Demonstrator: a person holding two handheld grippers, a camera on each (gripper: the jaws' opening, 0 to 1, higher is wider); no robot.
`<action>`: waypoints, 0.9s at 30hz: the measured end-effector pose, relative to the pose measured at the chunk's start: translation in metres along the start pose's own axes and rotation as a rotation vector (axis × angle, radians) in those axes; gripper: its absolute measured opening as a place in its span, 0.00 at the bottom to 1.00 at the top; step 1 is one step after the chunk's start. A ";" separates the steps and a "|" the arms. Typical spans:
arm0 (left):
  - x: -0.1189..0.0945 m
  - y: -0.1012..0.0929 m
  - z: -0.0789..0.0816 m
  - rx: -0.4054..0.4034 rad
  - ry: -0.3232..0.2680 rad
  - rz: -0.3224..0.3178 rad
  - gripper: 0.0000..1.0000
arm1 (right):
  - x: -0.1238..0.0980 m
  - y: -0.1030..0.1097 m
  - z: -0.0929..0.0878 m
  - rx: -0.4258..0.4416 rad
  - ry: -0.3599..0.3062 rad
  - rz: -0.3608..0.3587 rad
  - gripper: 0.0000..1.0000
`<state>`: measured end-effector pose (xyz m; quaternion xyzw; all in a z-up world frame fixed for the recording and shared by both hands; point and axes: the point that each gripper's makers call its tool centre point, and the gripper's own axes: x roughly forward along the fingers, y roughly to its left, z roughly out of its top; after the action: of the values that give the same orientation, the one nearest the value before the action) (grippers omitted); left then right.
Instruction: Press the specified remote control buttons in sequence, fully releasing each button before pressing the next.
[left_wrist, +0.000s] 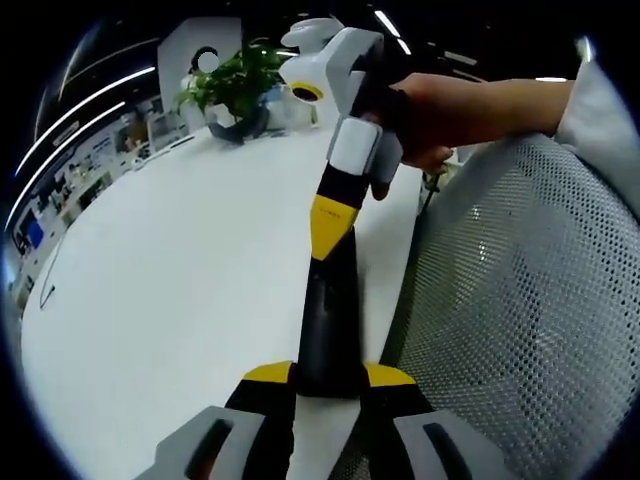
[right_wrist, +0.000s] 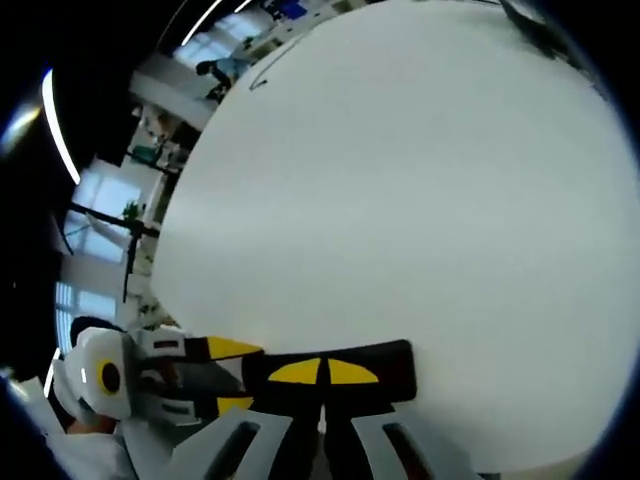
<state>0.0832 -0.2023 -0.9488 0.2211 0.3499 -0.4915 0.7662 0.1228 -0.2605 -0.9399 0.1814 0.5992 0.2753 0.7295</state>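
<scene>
Left claw (left_wrist: 328, 378): pinches the near end of the remote control (left_wrist: 326, 310).
Right claw (left_wrist: 331, 222): jaws pressed together, tip touching the far end of the remote.
Remote control: over the white table (left_wrist: 170, 300), its long axis running straight from one claw to the other.
Next press: probably the Right claw's, as it is already on the remote.
Beside: mesh chair back (left_wrist: 520, 320).

A black remote control (right_wrist: 385, 372) is seen lying crosswise on a white worktop (right_wrist: 400, 180), just ahead of the right gripper (right_wrist: 322, 405), whose yellow-tipped jaws are drawn together against the remote's near edge. The left gripper (right_wrist: 215, 378), white with yellow tips, is seen reaching in from the left toward the remote's end. A bright office is glimpsed beyond the worktop's edge.
</scene>
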 end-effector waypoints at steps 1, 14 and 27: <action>0.000 0.000 0.000 0.000 -0.001 0.000 0.24 | 0.000 0.000 0.000 0.008 -0.002 0.003 0.00; 0.000 0.001 0.000 0.000 -0.007 0.001 0.24 | 0.001 0.000 0.001 0.046 -0.010 0.018 0.00; 0.000 0.001 0.000 0.000 -0.010 0.002 0.24 | 0.001 0.000 0.002 0.083 -0.015 0.022 0.00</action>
<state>0.0843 -0.2023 -0.9487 0.2190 0.3460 -0.4917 0.7685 0.1244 -0.2598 -0.9404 0.2204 0.6025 0.2567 0.7229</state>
